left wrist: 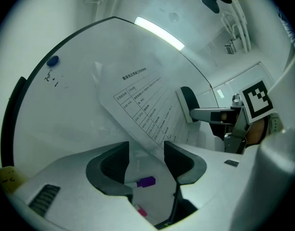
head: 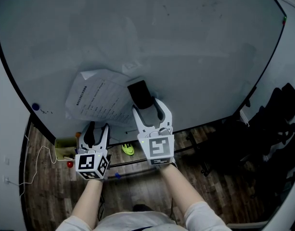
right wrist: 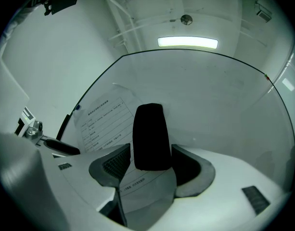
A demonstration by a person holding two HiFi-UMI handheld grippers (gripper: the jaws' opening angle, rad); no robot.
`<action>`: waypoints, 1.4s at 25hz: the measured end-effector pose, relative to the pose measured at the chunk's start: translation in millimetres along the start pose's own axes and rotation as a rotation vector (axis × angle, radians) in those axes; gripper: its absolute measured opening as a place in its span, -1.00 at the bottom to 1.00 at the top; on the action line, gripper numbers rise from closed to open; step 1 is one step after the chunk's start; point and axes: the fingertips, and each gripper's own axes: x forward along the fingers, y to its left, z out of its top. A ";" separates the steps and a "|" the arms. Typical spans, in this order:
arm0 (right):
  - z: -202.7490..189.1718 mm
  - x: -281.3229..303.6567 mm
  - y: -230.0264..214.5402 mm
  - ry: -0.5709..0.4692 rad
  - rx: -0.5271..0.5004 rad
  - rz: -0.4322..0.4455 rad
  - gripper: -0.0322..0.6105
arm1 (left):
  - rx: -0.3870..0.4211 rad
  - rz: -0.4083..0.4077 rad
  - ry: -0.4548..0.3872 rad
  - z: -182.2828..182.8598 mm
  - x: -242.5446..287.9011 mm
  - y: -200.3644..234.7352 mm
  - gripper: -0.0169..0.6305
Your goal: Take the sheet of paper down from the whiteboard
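Note:
A printed sheet of paper [head: 99, 97] hangs tilted on the whiteboard [head: 185, 47]. A black eraser block [head: 140, 94] lies over its right edge. My right gripper [head: 147, 105] is up at the board. In the right gripper view the eraser [right wrist: 149, 136] stands between the wide-spread jaws of this gripper [right wrist: 151, 153], with thin gaps at both sides. The paper [right wrist: 101, 121] runs behind it. My left gripper [head: 96, 129] is lower, under the sheet's bottom edge, open with nothing in it. In the left gripper view this gripper [left wrist: 146, 150] points at the paper [left wrist: 147, 105], and the eraser [left wrist: 188, 102] is at the right.
A blue magnet [head: 35, 107] sticks to the board at far left. A purple marker [left wrist: 146, 181] lies on the ledge below the board. On the wooden floor are a yellow box [head: 64, 147] and a green object [head: 128, 149]. Black chairs [head: 277, 114] stand at right.

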 end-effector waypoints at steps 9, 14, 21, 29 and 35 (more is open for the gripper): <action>1.1 6.4 -0.3 -0.001 -0.005 -0.003 -0.11 | -0.015 0.000 -0.004 0.6 3.7 1.9 -0.23; 0.2 7.4 -0.2 0.007 -0.017 -0.011 -0.11 | -0.024 -0.001 -0.004 0.7 5.8 3.3 -0.23; 1.0 6.7 -5.2 0.001 -0.013 -0.043 -0.13 | -0.020 -0.006 -0.009 1.5 7.2 3.6 -0.23; 0.8 6.9 -4.7 -0.001 -0.021 -0.056 -0.14 | -0.025 -0.027 -0.032 5.5 7.0 0.9 -0.33; 2.4 6.5 -4.6 -0.003 -0.026 -0.064 -0.14 | -0.022 -0.054 -0.039 8.2 8.6 -6.5 -0.41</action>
